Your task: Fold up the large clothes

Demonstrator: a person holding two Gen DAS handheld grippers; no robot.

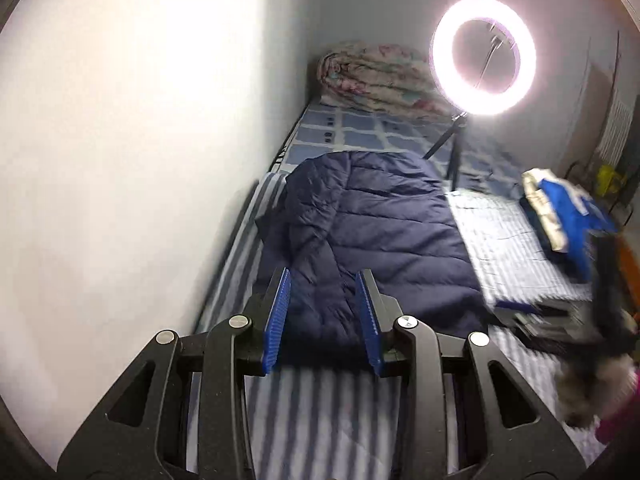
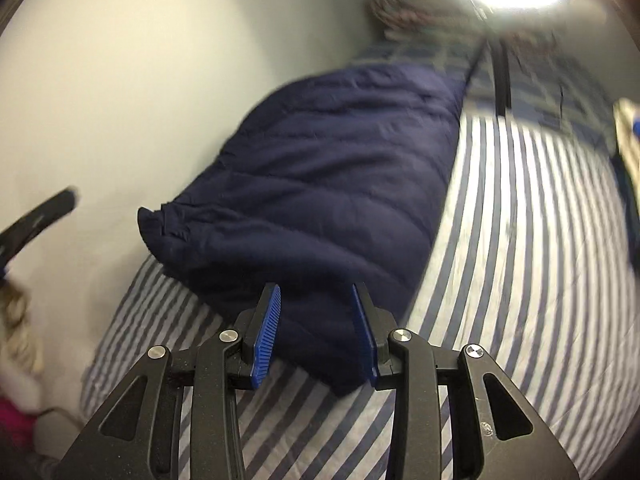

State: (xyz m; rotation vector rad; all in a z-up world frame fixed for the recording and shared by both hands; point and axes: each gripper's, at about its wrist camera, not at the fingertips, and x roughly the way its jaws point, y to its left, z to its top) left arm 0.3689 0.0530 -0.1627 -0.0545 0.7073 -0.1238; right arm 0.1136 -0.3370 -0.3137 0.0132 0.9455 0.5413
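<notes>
The navy padded jacket (image 1: pixel 368 236) lies folded on the striped bed (image 1: pixel 320 412), close to the wall — left gripper (image 1: pixel 322 312) and right gripper (image 2: pixel 316 320) both hang above its near edge, jaws apart, empty.

Navy quilted jacket (image 1: pixel 360 232); blue-white striped sheet (image 2: pixel 520 240) (checked blue farther back); blue gripper pads (image 1: pixel 276 320).

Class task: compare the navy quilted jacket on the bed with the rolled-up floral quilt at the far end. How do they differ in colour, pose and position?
1. The navy quilted jacket is one plain dark colour; the floral quilt is pale and patterned.
2. The jacket lies spread flat; the quilt is rolled into a bundle.
3. The jacket sits near the open left tongs; the quilt lies at the far end, by the ring light.

Both rest on the bed.
</notes>
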